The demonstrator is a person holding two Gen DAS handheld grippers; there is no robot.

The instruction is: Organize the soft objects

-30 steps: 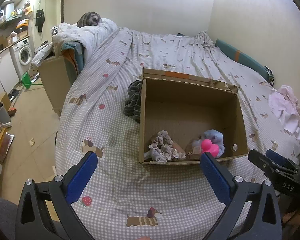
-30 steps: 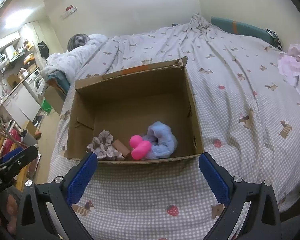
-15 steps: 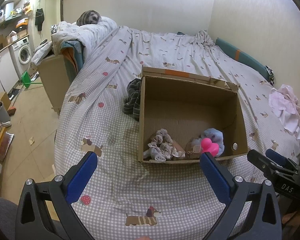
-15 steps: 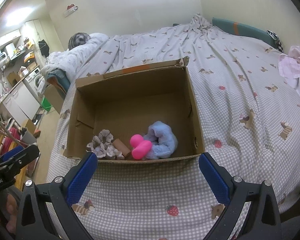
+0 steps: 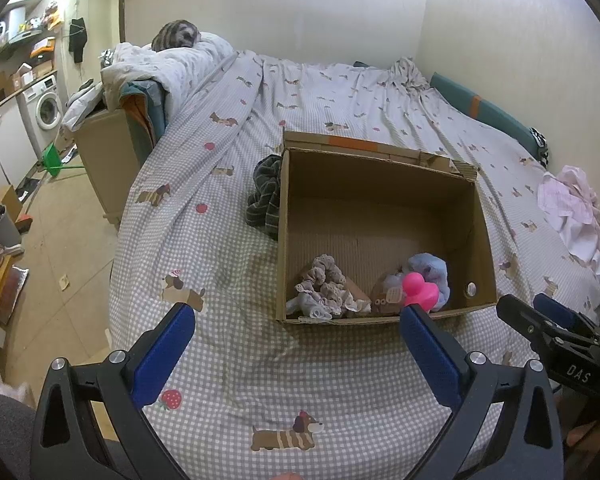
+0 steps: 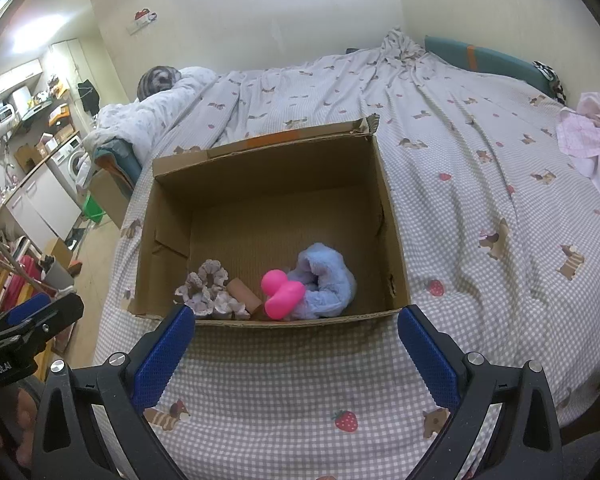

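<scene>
An open cardboard box (image 5: 384,160) (image 6: 268,148) sits on the bed. Along its near wall lie a beige lacy cloth (image 5: 326,288) (image 6: 206,292), a brown roll (image 6: 244,298), a pink rubber duck (image 5: 418,288) (image 6: 282,294) and a light blue fluffy cloth (image 5: 430,268) (image 6: 326,286). A dark striped cloth (image 5: 266,196) lies on the bed against the box's left side. A pink garment (image 5: 576,208) (image 6: 592,136) lies at the right. My left gripper (image 5: 296,344) and right gripper (image 6: 292,344) are both open and empty, held in front of the box.
The bed has a grey checked sheet with dog prints (image 5: 228,360). A folded duvet (image 5: 168,64) and a second cardboard box (image 5: 104,160) stand at the bed's left. Floor, a washing machine (image 5: 46,110) and shelves are further left. Walls close the back and right.
Both grippers have drawn back slightly from the box and stay open. Nothing in the box has moved.
</scene>
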